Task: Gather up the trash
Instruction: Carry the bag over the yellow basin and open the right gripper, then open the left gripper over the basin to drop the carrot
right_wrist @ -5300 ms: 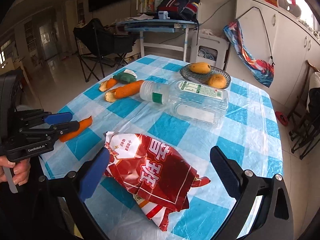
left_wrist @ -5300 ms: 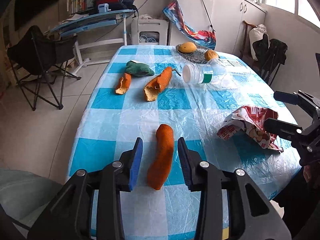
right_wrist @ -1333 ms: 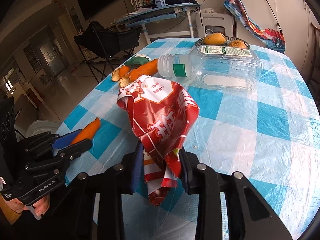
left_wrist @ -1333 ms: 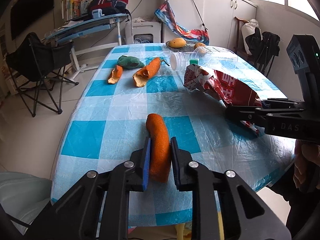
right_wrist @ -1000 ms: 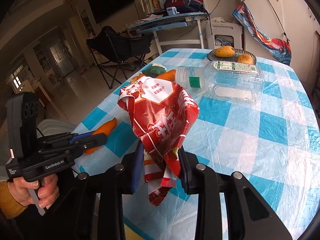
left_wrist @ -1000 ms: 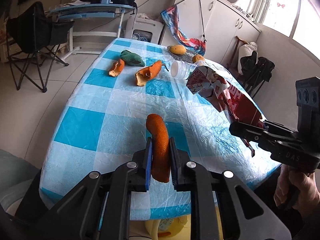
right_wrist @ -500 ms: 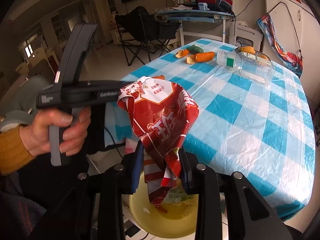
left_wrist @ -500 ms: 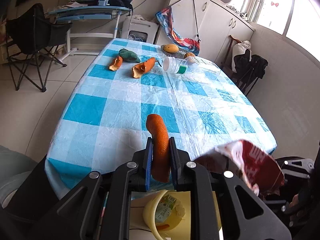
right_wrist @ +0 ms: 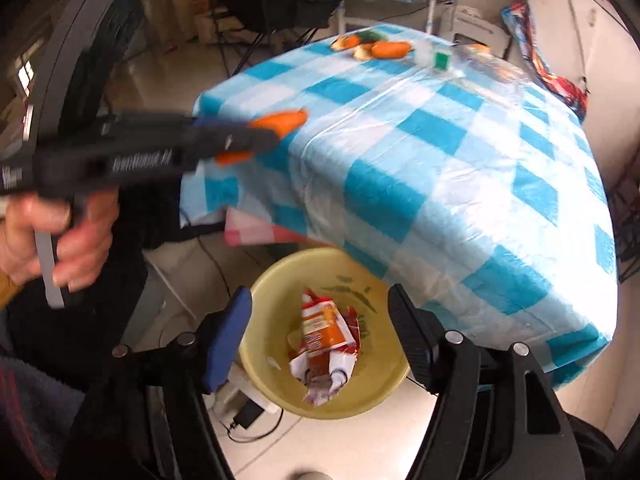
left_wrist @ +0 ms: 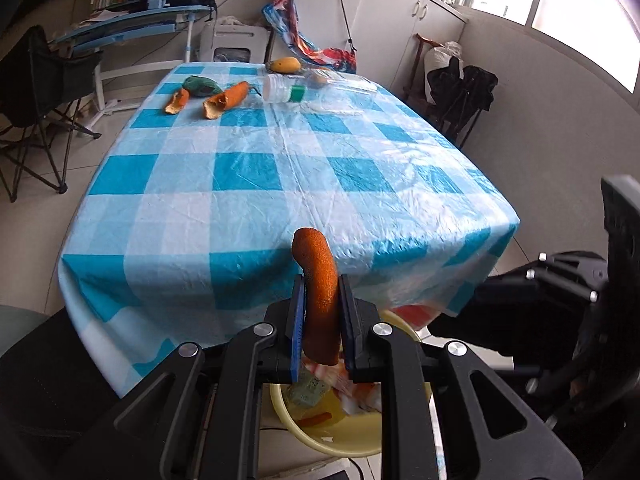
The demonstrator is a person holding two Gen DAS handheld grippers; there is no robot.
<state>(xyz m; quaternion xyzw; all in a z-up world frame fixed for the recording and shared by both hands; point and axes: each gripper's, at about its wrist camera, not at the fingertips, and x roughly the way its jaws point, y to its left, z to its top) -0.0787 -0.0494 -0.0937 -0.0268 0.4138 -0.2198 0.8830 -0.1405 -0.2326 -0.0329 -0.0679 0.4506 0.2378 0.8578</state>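
Observation:
My left gripper (left_wrist: 322, 282) is shut on a long orange peel piece (left_wrist: 318, 300), held past the table's near edge above the yellow bin (left_wrist: 288, 412). In the right wrist view the same gripper (right_wrist: 256, 136) and peel (right_wrist: 282, 120) show blurred at the left, in a person's hand (right_wrist: 60, 232). My right gripper (right_wrist: 318, 300) hangs over the bin (right_wrist: 276, 280), its jaws opening with nothing between them. The red snack bag (right_wrist: 326, 344) lies crumpled inside the bin. Only the right gripper's black body (left_wrist: 560, 300) shows in the left wrist view.
The blue-checked table (left_wrist: 280, 160) holds two orange peels (left_wrist: 224, 100) (left_wrist: 178, 102), a green scrap (left_wrist: 202, 85), a clear plastic bottle (left_wrist: 316, 88) and a mango (left_wrist: 285, 65) at its far end. A folding chair (left_wrist: 36, 92) stands left. Cables and a plug (right_wrist: 248, 412) lie beside the bin.
The right gripper has let go of the red snack bag, which dropped into the yellow bin. The left gripper carried the orange peel back off the table edge toward the bin.

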